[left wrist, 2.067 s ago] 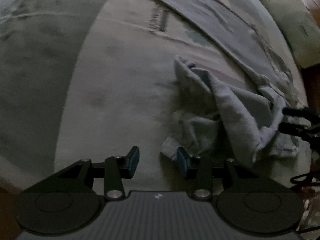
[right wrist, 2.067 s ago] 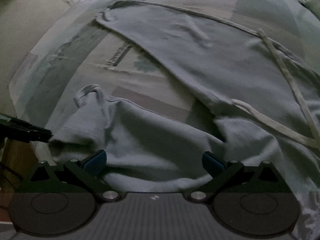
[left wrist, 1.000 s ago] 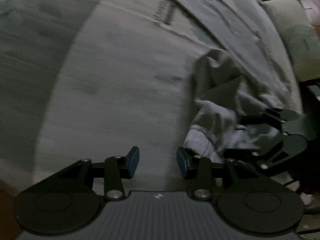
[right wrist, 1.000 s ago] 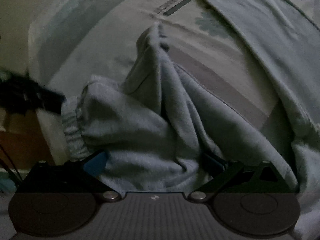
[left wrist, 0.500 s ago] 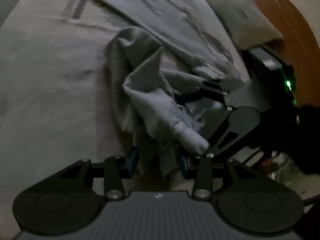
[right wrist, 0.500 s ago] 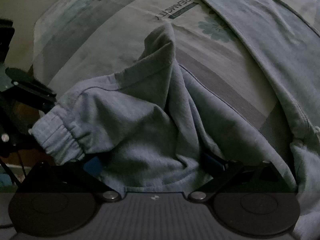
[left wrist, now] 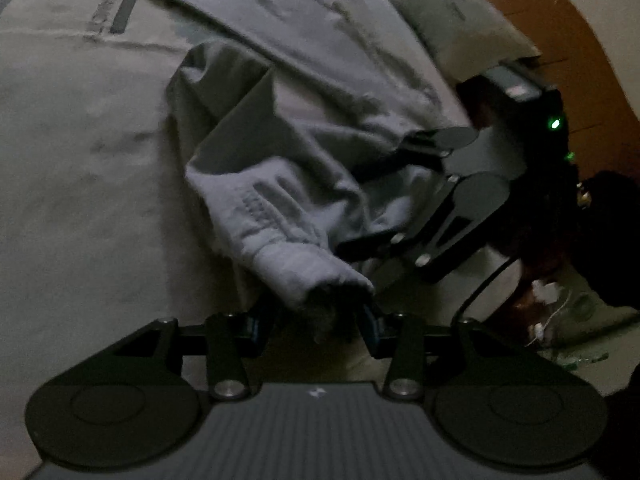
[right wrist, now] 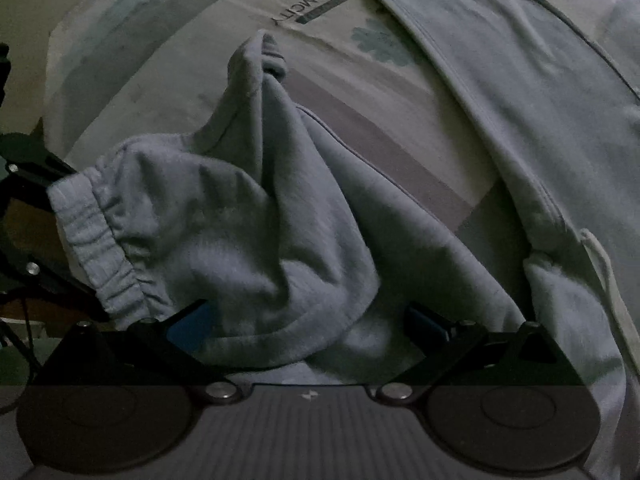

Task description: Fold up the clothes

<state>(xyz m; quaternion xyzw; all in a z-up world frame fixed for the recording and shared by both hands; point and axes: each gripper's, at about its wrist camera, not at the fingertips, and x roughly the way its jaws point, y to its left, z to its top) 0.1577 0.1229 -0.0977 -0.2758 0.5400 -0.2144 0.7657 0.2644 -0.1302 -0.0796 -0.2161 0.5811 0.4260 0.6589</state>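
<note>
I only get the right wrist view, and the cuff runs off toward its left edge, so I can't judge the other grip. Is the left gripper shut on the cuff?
Observer: No. In the left wrist view the left gripper is open; the ribbed cuff hangs between its pads, unpinched.
Operator: How does my right gripper look from that side?
Observer: The right gripper is open too, its fingers spread around a bunch of the grey garment.
Operator: Anything beyond it?
Observer: A pillow lies past the garment.
</note>
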